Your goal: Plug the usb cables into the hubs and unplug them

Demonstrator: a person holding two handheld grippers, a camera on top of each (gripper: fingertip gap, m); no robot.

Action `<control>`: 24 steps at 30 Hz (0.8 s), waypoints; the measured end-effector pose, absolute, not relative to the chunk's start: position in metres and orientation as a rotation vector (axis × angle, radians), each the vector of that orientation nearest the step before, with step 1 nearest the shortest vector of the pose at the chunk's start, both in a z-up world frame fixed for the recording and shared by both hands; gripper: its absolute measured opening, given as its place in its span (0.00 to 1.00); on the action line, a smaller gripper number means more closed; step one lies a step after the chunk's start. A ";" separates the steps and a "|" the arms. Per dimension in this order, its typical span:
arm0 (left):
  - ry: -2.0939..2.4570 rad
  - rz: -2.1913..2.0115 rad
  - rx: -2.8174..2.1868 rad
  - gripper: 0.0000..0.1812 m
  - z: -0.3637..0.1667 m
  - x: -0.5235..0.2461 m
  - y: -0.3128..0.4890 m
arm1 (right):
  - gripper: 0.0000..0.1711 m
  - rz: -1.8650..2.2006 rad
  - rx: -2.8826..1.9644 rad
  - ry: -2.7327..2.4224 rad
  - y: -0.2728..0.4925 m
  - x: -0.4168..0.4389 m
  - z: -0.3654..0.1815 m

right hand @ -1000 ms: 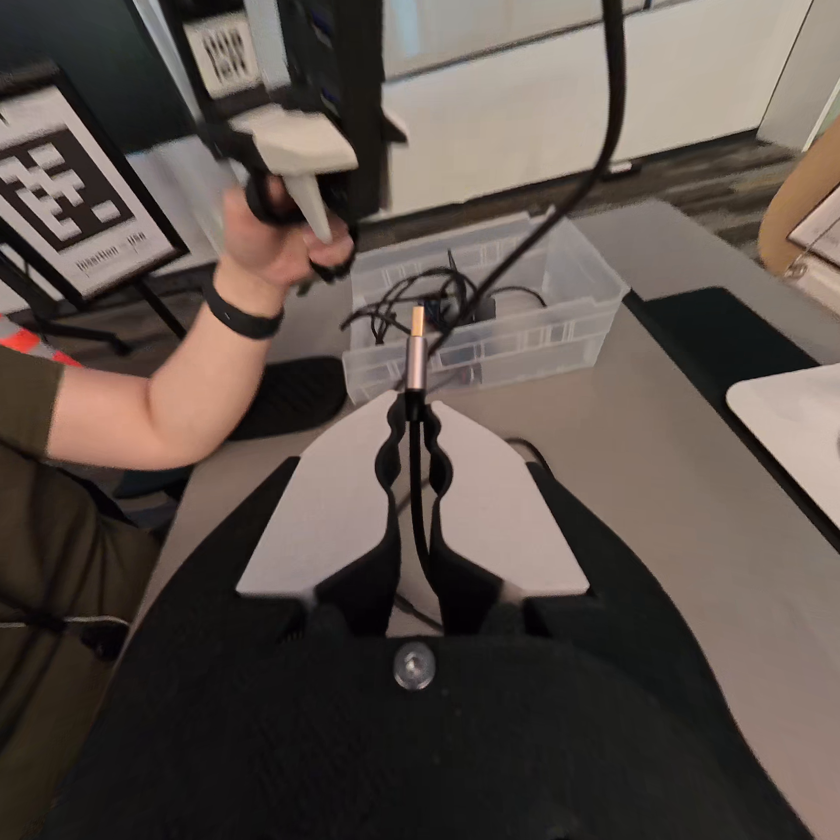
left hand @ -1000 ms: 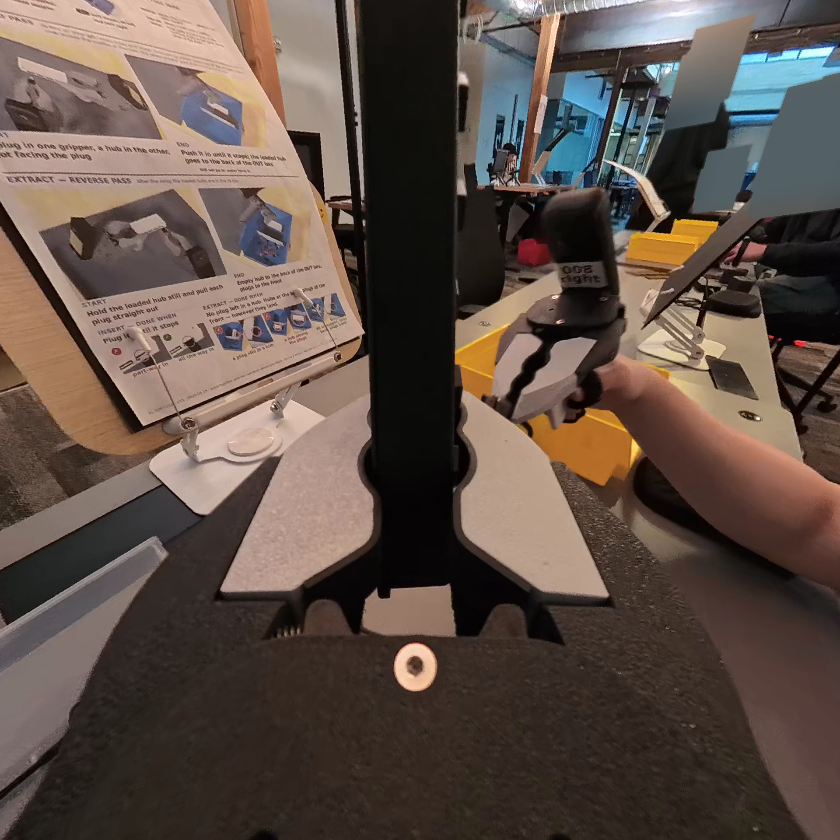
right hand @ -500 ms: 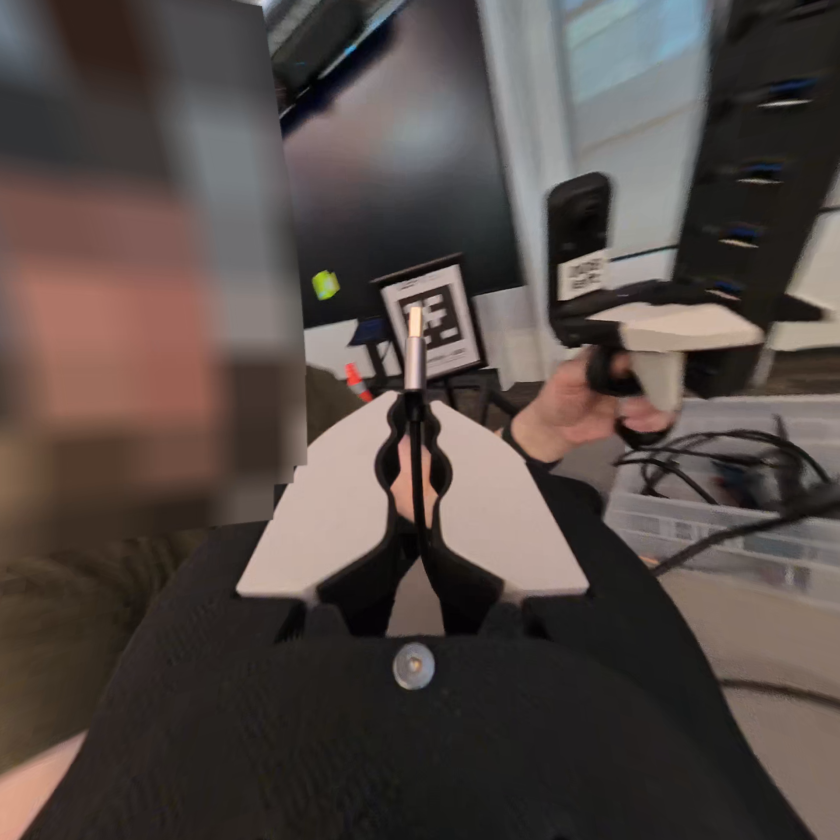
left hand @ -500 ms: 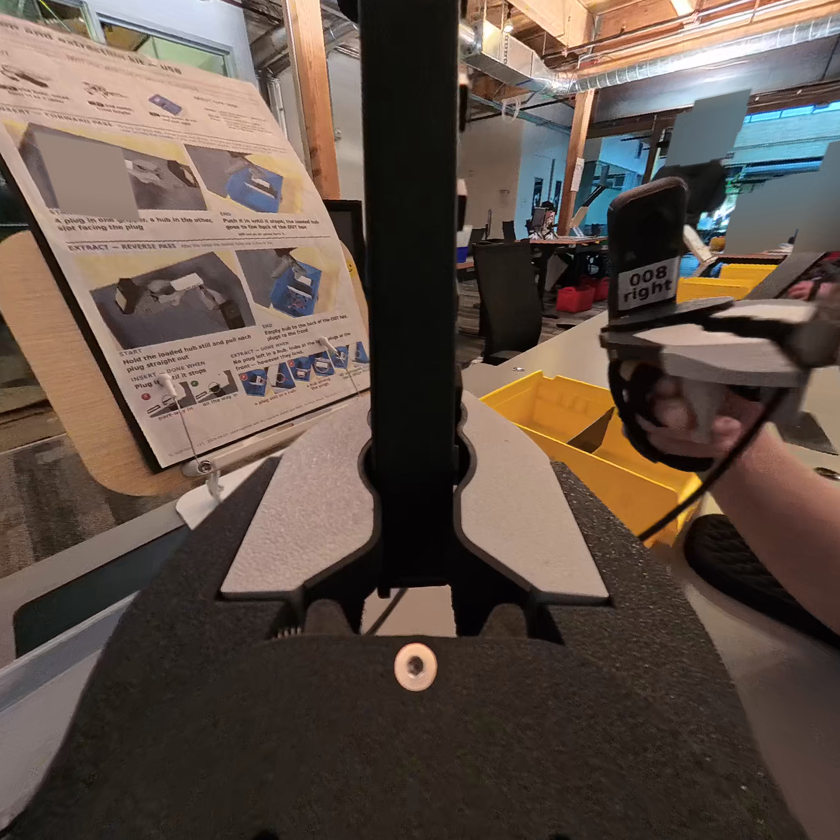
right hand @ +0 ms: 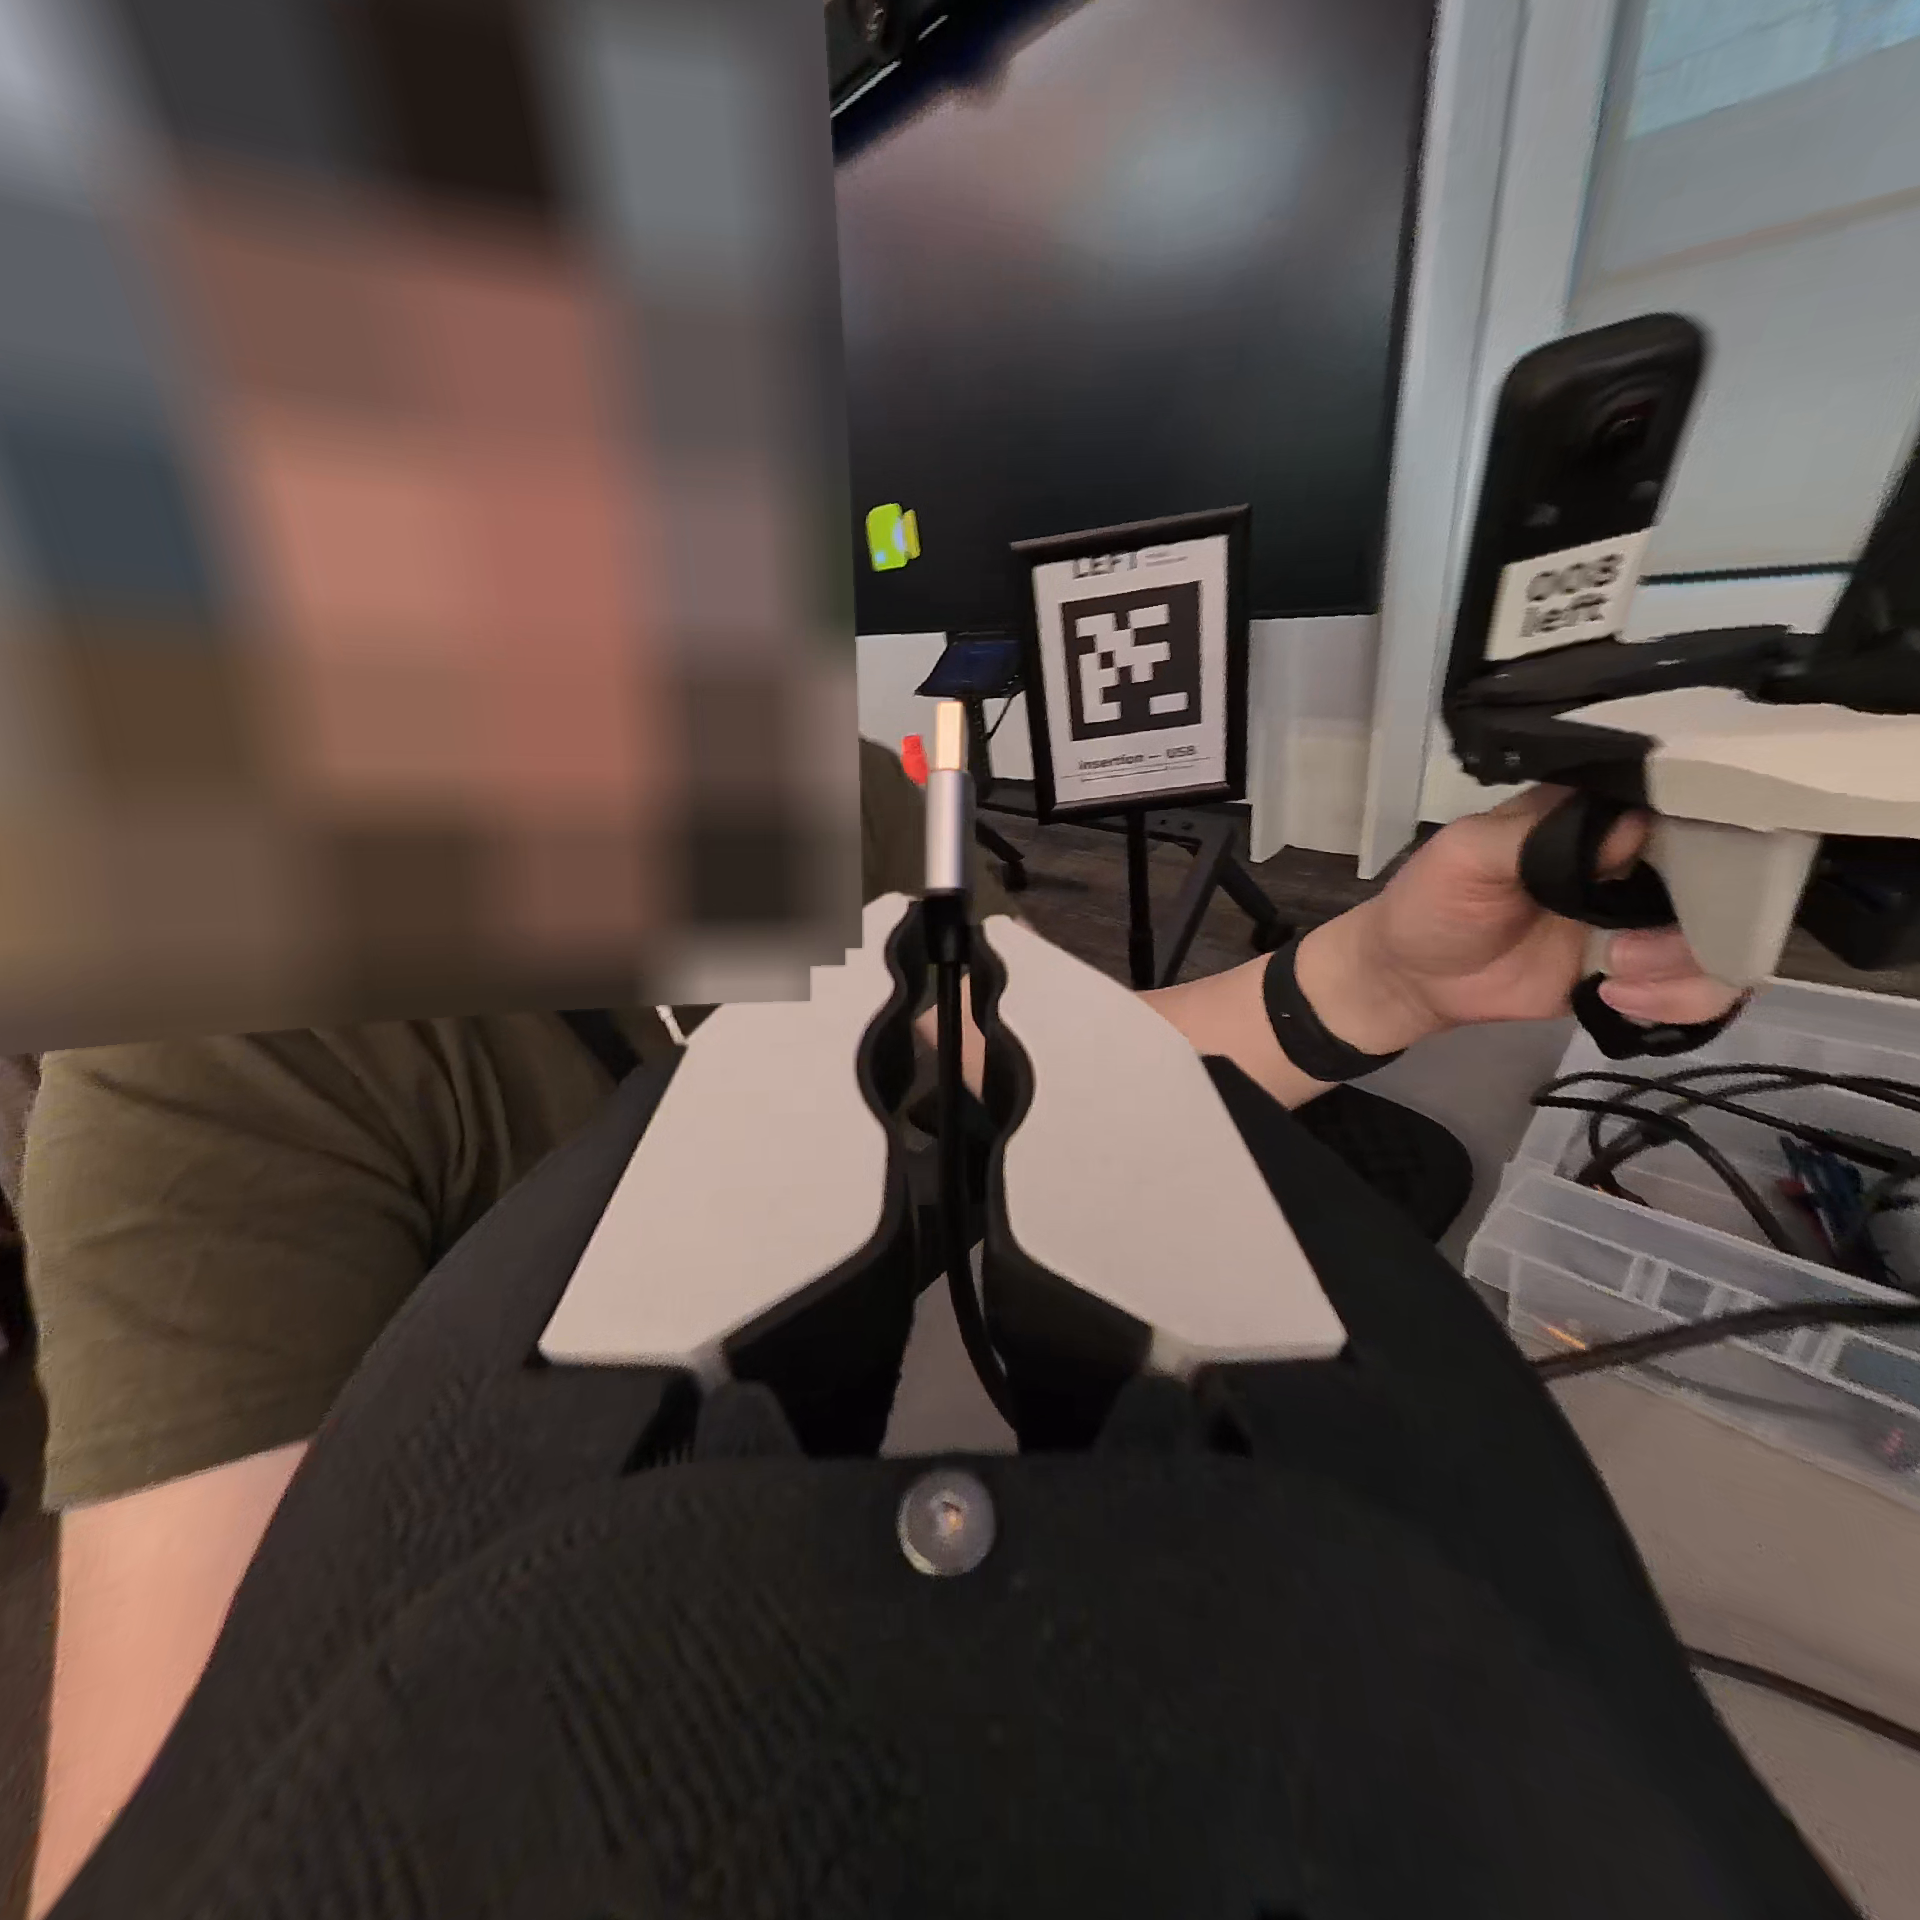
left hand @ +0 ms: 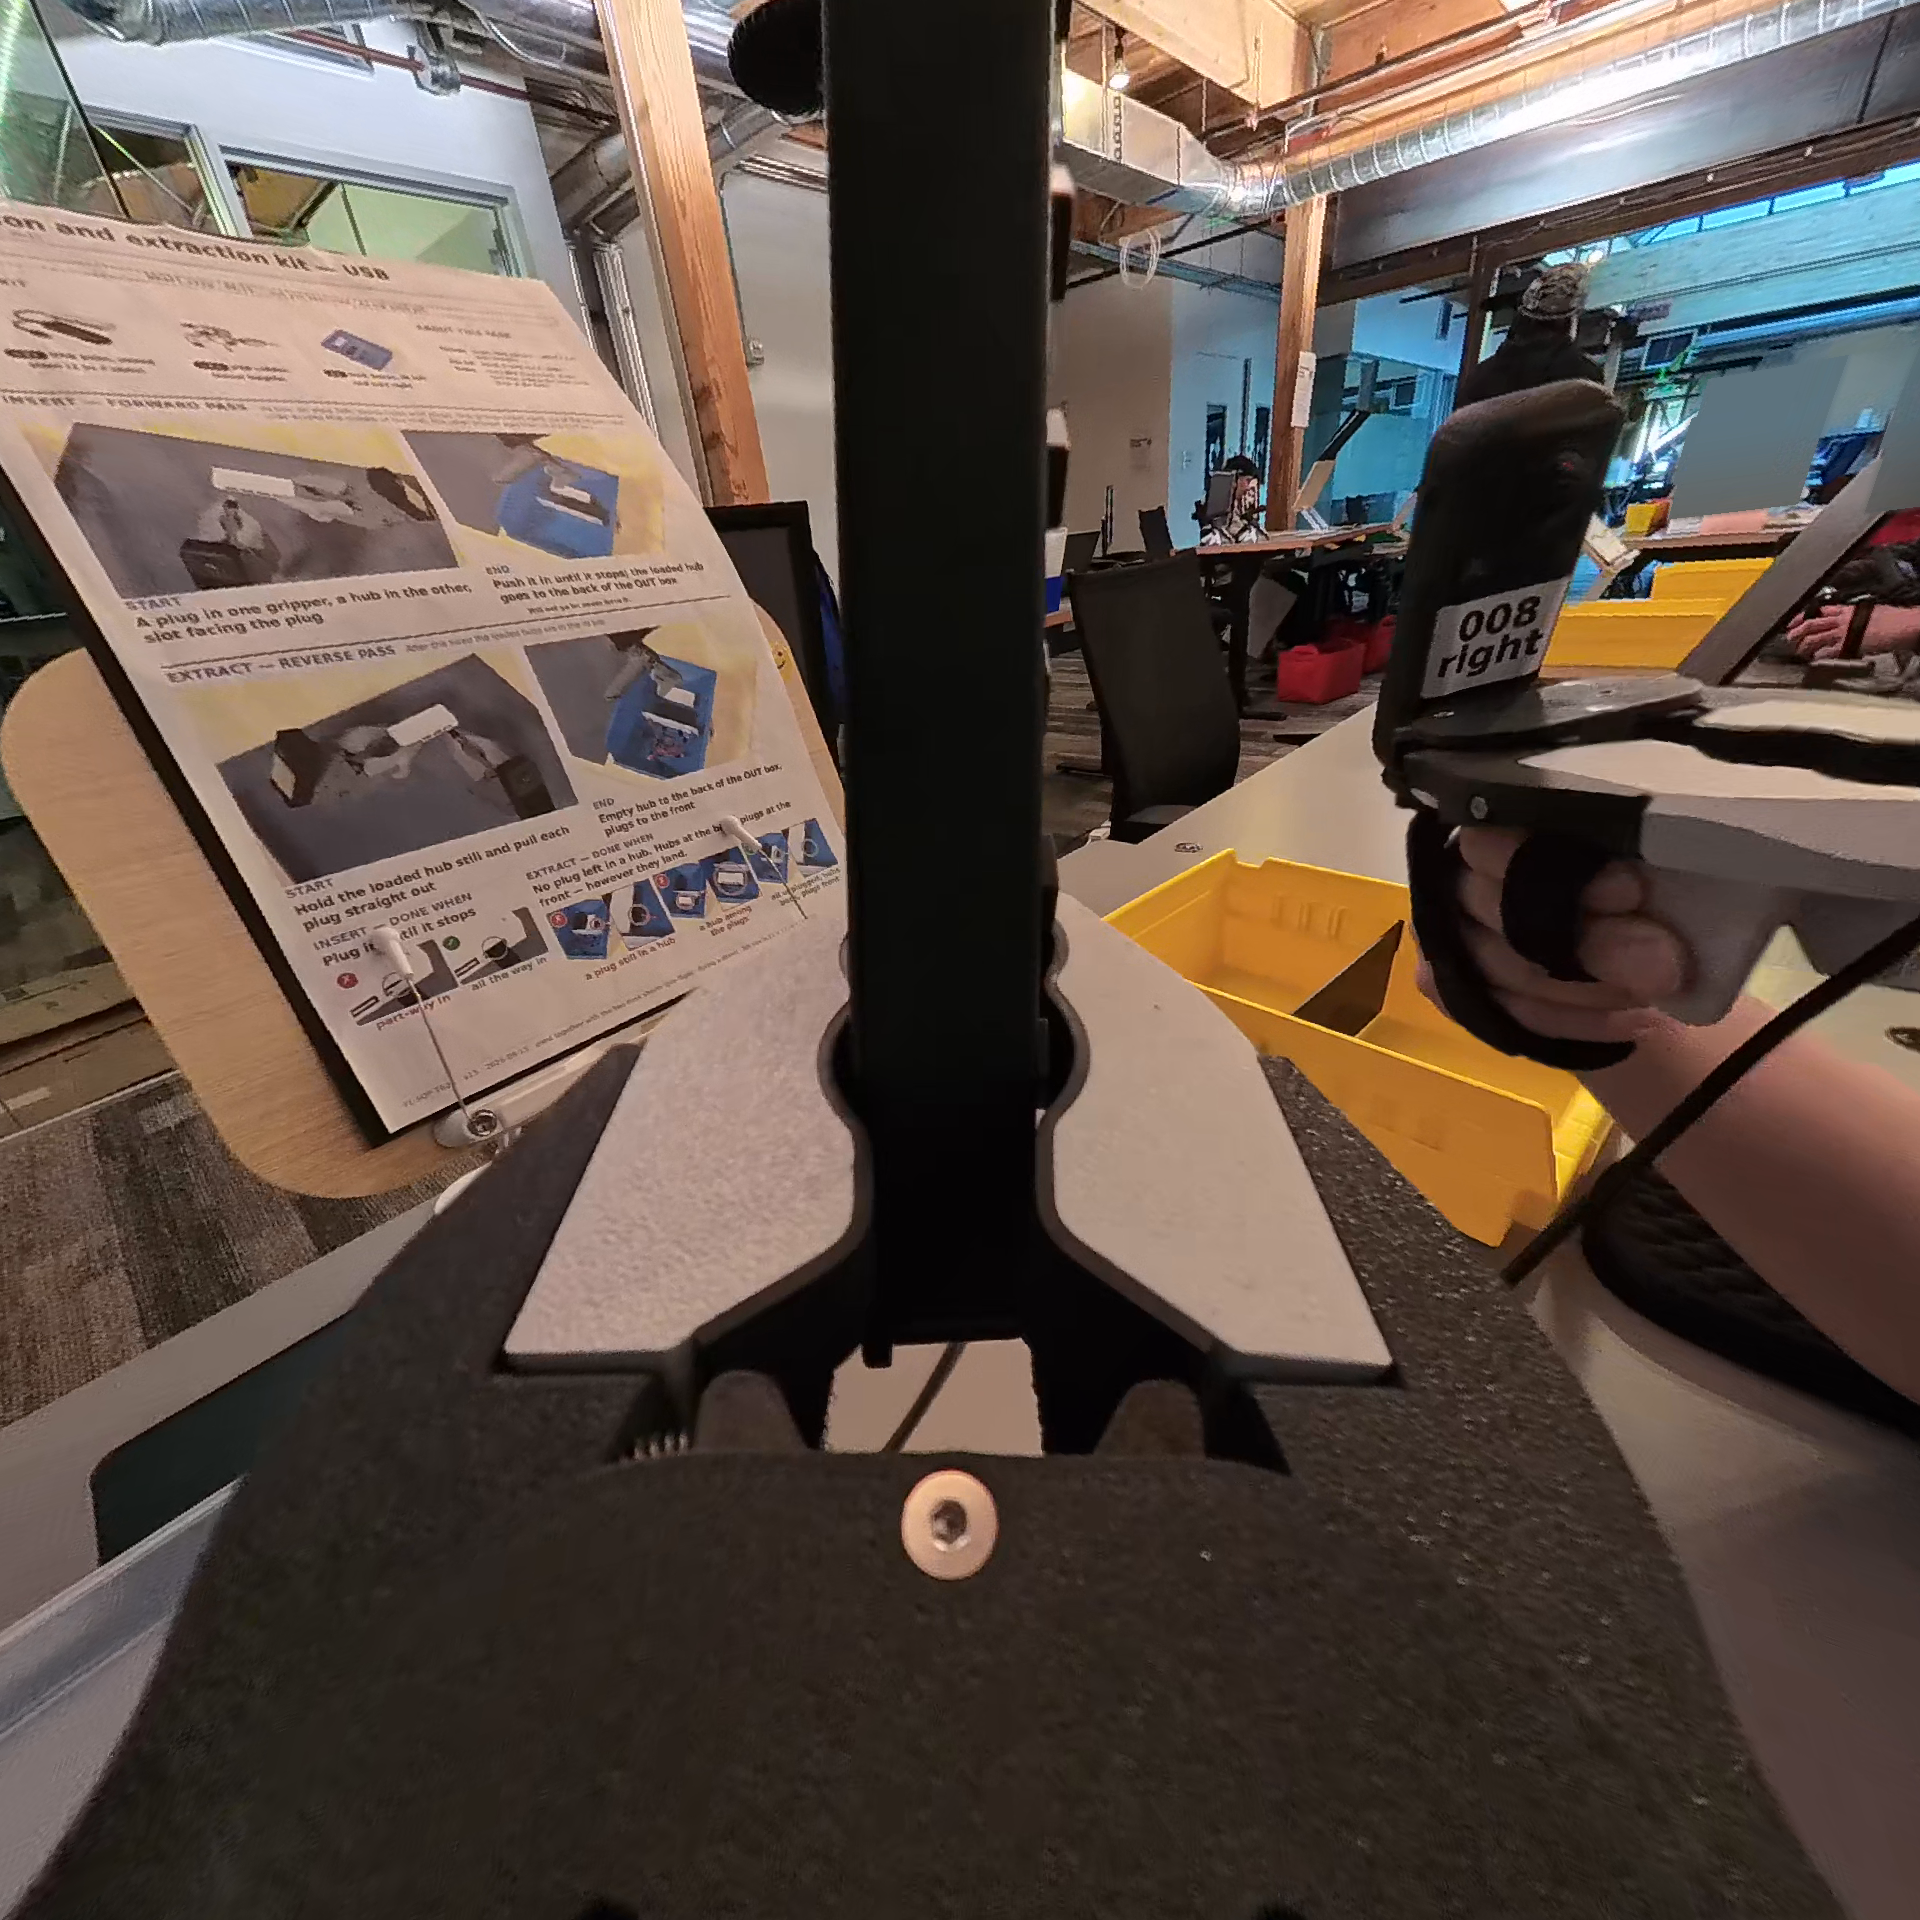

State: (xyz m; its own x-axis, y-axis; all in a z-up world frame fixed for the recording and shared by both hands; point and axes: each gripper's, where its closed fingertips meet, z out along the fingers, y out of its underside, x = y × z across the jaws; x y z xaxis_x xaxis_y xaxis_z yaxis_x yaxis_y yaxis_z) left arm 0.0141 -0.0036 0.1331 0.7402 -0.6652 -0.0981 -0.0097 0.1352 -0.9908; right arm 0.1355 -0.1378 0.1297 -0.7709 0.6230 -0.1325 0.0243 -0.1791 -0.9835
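Observation:
My left gripper [left hand: 940, 987] is shut on a long black USB hub [left hand: 935, 520], which stands upright between the fingers and runs out of the top of the left wrist view. My right gripper [right hand: 943, 940] is shut on a black cable [right hand: 961, 1195]. The cable's silver USB plug [right hand: 948, 821] sticks out past the fingertips and points away from the hub. The hub's edge shows at the far right of the right wrist view [right hand: 1881, 582]. Plug and hub are apart. Both grippers are held up in the air.
A yellow bin [left hand: 1351, 997] sits on the grey table behind the hub. An instruction sheet on a stand [left hand: 395, 665] is at the left. A clear bin with cables [right hand: 1714, 1226] is at the right. A marker sign on a stand [right hand: 1132, 665] stands beyond. About 20 cm separates my left fingertips from my right.
My right gripper has swung with the plug from facing the clear bin to facing the marker sign. My left gripper has tilted upward with the hub. Both grips are unchanged.

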 end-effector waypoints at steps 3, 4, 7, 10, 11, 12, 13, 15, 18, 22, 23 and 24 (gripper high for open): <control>0.605 -0.503 -1.355 0.16 0.134 0.012 -0.003 | 0.05 1.992 -0.880 -1.567 -0.123 0.138 0.144; 0.602 -0.496 -1.353 0.16 0.134 0.011 -0.002 | 0.05 1.989 -0.900 -1.538 -0.121 0.143 0.150; 0.600 -0.488 -1.358 0.16 0.133 0.010 -0.001 | 0.05 2.039 -0.998 -1.430 -0.116 0.160 0.168; 0.597 -0.498 -1.365 0.16 0.132 0.011 0.000 | 0.04 1.881 -1.162 -1.318 -0.100 0.161 0.167; 0.595 -0.493 -1.374 0.16 0.131 0.012 0.001 | 0.04 1.747 -1.246 -1.287 -0.089 0.156 0.160; 0.592 -0.485 -1.388 0.16 0.129 0.012 0.002 | 0.04 1.597 -1.317 -1.264 -0.077 0.150 0.152; 0.588 -0.476 -1.406 0.16 0.127 0.012 0.004 | 0.05 1.465 -1.346 -1.249 -0.067 0.145 0.147; 0.568 -0.424 -1.454 0.16 0.121 0.010 0.010 | 0.04 1.205 -1.392 -1.200 -0.046 0.134 0.139; 0.534 -0.328 -1.535 0.16 0.110 0.007 0.019 | 0.05 0.770 -1.380 -1.210 -0.026 0.122 0.128; 0.512 -0.288 -1.588 0.15 0.101 0.010 0.025 | 0.05 0.412 -1.344 -1.233 -0.017 0.112 0.120; 0.508 -0.277 -1.599 0.15 0.099 0.012 0.026 | 0.05 0.362 -1.346 -1.238 -0.016 0.110 0.119; 0.502 -0.259 -1.610 0.15 0.098 0.012 0.027 | 0.05 0.316 -1.349 -1.242 -0.015 0.108 0.116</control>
